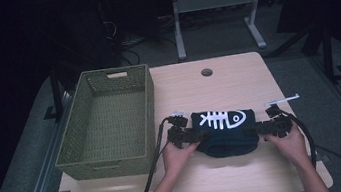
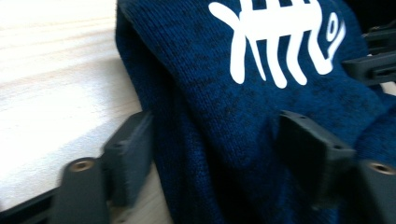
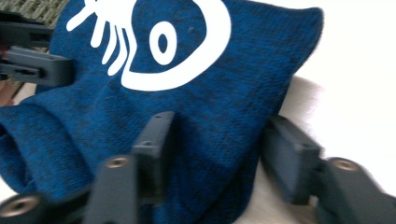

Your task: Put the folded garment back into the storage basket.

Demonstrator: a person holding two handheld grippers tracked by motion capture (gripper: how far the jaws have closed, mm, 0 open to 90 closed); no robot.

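Holding the folded dark blue garment [image 1: 227, 131] from both sides, you risk that the fold opens or one side slips out when you lift, because each gripper takes only a thick edge of soft knit. The garment lies on the table [image 1: 217, 84], just right of the green woven basket [image 1: 111, 122], with the white fish-bone print [image 1: 219, 118] facing up. Your left gripper [image 1: 187, 135] has its jaws spread around the left edge, one jaw low by the table and one on top, not pressed together. Your right gripper [image 1: 265, 125] stands the same way at the right edge. Both hands are low, forearms coming in from below, grippers pointing toward each other.
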